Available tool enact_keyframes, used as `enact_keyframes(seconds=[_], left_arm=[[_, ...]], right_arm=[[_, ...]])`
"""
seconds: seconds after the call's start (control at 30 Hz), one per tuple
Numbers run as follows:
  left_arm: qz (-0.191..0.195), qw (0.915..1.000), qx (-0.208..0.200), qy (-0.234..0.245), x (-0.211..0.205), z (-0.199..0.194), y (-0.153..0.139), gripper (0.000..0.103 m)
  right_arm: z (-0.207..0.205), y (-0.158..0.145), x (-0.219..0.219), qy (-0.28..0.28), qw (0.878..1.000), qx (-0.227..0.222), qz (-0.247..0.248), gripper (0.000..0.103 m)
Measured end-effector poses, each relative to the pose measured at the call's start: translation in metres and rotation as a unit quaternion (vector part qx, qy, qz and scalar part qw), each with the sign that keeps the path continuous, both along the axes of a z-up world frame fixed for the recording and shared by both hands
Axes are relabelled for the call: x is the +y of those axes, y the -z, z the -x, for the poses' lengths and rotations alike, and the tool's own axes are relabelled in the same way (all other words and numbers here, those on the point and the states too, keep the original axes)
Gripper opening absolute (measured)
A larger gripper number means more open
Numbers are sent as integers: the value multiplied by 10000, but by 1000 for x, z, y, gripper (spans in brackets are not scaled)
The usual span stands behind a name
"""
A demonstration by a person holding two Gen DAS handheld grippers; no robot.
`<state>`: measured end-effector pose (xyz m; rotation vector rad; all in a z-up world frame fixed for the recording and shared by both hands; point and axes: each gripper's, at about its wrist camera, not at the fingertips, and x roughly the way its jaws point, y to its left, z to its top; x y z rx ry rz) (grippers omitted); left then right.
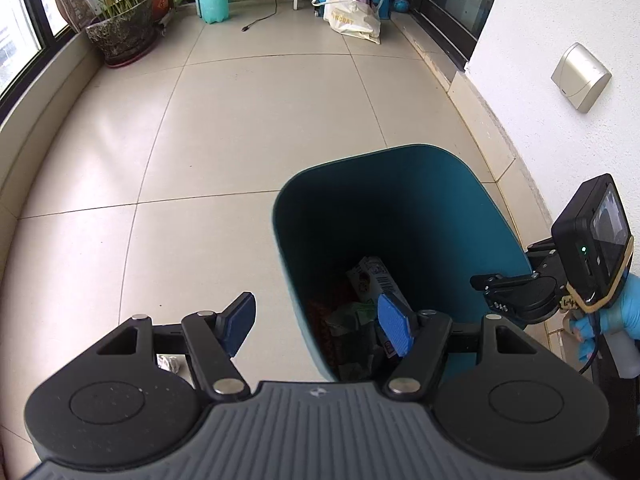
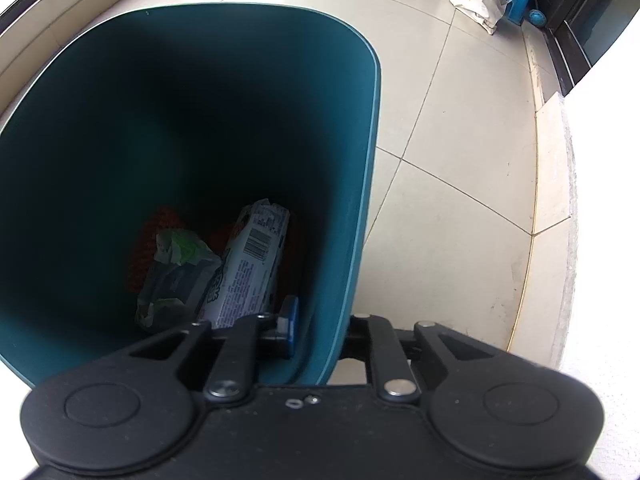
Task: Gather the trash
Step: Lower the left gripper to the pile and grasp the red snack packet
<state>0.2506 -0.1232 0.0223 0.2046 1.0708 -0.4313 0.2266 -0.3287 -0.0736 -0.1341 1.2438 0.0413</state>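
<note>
Trash (image 2: 240, 264), wrappers and packets, is lying at the bottom of the teal bin (image 2: 360, 184) in the lower middle of both views. I'm holding my left gripper (image 1: 318, 326) open and empty over the bin's near rim. My right gripper (image 2: 320, 332) is straddling the bin's right wall, one pad inside, jaws narrow, though whether they're pinching it I can't tell.

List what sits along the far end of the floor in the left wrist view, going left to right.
Stone planter with green shoots → teal spray bottle → loose black cable end → white shopping bag → small blue ball.
</note>
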Motion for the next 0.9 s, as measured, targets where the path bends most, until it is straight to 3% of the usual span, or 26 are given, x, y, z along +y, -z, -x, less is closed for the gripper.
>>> enact_keyframes(seconds=[0.23,0.27,0.47,0.7,0.9], left_arm=[[-105,9983,-90,-564,62,3,4,70],[-118,9978,-56,-655,71,2,9,70],[-348,9917,274,-1210,127,-7,46,70],[-623,9751,1057,-1846,184,-28,130,71],[-539,9592,1686,-2206,224,-38,201,71]], right_arm=[[-1,-12,2,104,9999,-45,88,12],[0,-15,4,40,9999,-74,116,7],[2,-15,9,22,9998,-73,168,6],[-5,-15,-4,387,9991,-146,2,5],[-1,-16,-6,394,9989,-256,41,5]])
